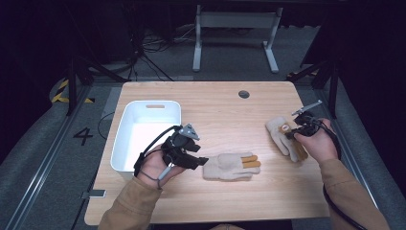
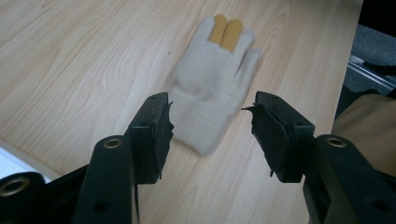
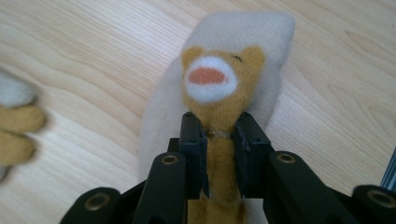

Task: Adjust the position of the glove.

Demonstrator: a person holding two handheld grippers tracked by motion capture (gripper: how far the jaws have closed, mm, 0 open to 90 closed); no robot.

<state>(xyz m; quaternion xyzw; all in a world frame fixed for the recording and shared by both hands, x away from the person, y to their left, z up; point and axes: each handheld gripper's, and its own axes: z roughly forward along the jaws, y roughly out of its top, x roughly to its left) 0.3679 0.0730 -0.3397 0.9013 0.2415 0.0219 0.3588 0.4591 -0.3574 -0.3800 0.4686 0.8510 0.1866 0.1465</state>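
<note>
Picking up two gloves for the bin

My right gripper (image 3: 219, 135) pinches the bear-faced glove (image 3: 219, 84) at the table's right; my left gripper (image 2: 210, 126) stands open astride the beige glove (image 2: 210, 88); next, close it, then carry both to the white bin (image 1: 125, 143)

A cream knit glove (image 2: 212, 88) lies flat on the wooden desk (image 2: 79, 60), its two mustard-yellow fingers (image 2: 226, 31) pointing toward the desk's far edge. The left gripper (image 2: 212, 133) stands over the ribbed cuff with jaws apart; one black pad (image 2: 156, 123) overlaps the cuff's side, the other stands clear.
</note>
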